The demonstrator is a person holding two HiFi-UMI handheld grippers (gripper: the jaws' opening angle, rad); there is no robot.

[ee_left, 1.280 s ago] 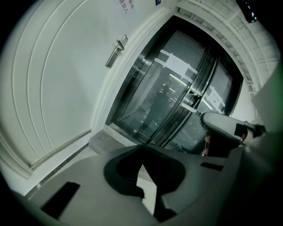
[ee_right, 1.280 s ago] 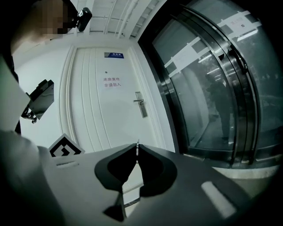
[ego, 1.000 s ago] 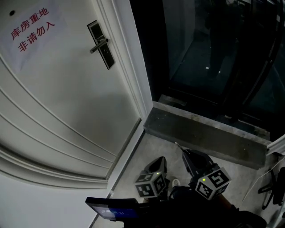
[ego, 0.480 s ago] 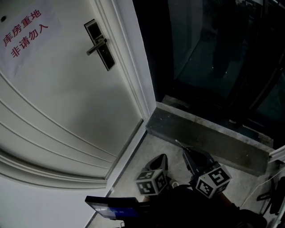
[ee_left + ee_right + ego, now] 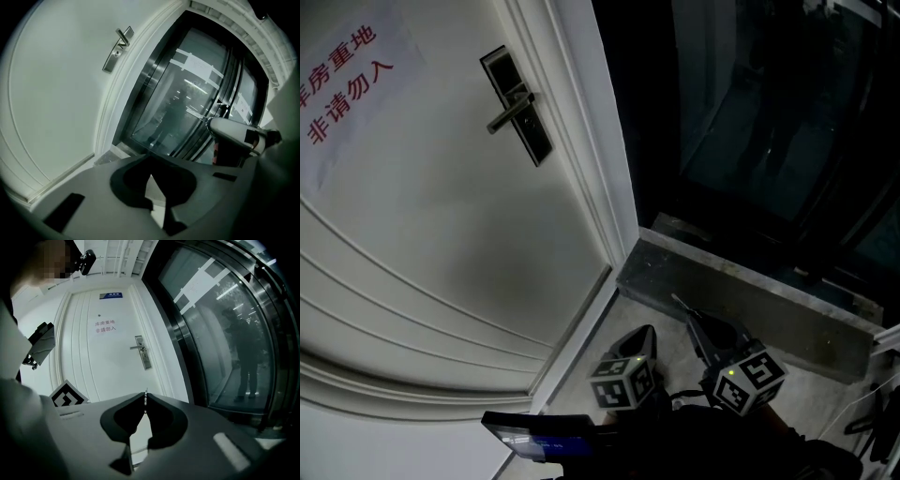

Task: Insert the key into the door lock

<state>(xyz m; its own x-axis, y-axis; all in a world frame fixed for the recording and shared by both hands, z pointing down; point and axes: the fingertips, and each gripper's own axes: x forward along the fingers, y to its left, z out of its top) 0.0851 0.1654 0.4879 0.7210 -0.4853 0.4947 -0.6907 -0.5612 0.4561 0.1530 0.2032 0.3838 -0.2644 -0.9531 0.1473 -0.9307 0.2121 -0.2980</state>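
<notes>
The lock (image 5: 517,105) has shifted slightly right in the head view, but remains well apart from both grippers. The right gripper (image 5: 146,405) pinches the key (image 5: 146,394), blade toward the door; the left gripper (image 5: 151,175) is closed on nothing.

Far left: door (image 5: 441,216). On it, near its right edge: lock plate (image 5: 517,108) with handle (image 5: 508,114); left of these, paper notice (image 5: 347,66). Right of door: door frame (image 5: 591,159), then glass wall (image 5: 769,122). At foot of glass wall: ledge (image 5: 741,295). Near, before ledge, side by side: left gripper (image 5: 639,337), right gripper (image 5: 694,323). Between right gripper's jaws: key (image 5: 146,401), well apart from lock plate.
</notes>
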